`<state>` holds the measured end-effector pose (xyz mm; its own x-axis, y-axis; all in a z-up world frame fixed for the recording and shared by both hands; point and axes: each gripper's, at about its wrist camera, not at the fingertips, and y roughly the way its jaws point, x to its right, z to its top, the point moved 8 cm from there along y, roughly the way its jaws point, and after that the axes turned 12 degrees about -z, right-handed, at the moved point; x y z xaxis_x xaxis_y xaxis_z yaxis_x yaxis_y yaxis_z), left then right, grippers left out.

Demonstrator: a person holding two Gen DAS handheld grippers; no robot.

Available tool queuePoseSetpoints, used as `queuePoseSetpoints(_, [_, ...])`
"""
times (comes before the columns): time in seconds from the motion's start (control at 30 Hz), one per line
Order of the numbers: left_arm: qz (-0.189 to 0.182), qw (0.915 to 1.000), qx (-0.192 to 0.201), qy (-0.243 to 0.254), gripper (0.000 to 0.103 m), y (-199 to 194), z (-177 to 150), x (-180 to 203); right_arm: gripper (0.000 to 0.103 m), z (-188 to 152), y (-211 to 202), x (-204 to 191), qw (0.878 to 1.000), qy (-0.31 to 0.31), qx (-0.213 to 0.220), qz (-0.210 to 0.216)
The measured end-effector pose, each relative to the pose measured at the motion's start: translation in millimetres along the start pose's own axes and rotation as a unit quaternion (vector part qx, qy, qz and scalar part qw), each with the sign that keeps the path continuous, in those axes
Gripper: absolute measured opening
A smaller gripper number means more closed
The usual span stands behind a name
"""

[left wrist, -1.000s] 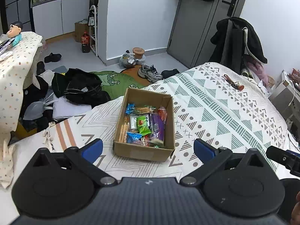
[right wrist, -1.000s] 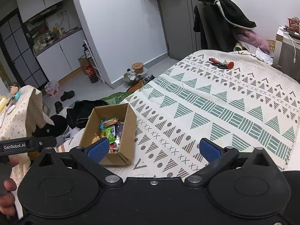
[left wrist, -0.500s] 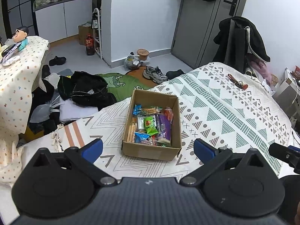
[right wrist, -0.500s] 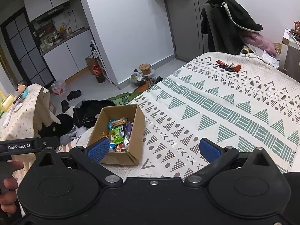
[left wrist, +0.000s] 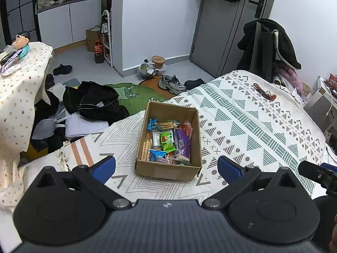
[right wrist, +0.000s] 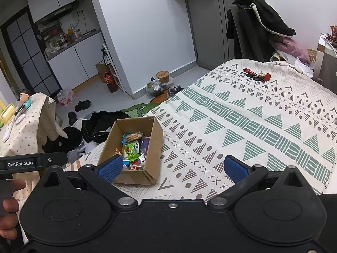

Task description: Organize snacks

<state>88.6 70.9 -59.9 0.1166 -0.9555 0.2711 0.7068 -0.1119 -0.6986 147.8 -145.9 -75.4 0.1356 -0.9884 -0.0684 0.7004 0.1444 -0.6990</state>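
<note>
Cardboard box (left wrist: 167,171) of snacks (left wrist: 167,141) ahead between wide-open, empty left tongs (left wrist: 166,166); right tongs (right wrist: 173,166) likewise, box leftward.

Room evenly lit, cool white indoor light, source not visible. Shadows soft and faint; short dim shadow lay beside cardboard box (left wrist: 167,169) on patterned bedspread (left wrist: 252,126). No harsh glare; only dull sheen on grey door (left wrist: 221,31). Both views sharp at centre, snack wrappers (left wrist: 168,141) readable as separate colours. Strong fisheye bending: wall edges and door frame curved toward borders, 4 corners vignetted dark. Kitchen shelves (right wrist: 61,35) at far left small, detail lost. Near black housings underexposed, texture just visible.
</note>
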Motion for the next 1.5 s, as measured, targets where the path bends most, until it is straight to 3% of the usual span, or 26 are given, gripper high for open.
queuePoseSetpoints(1.5, [-0.009, 0.9999, -0.006, 0.006, 0.102, 2.3, -7.3, 6.0, 0.103, -1.2, 0.9, 2.4, 1.000, -0.001, -0.005, -0.008])
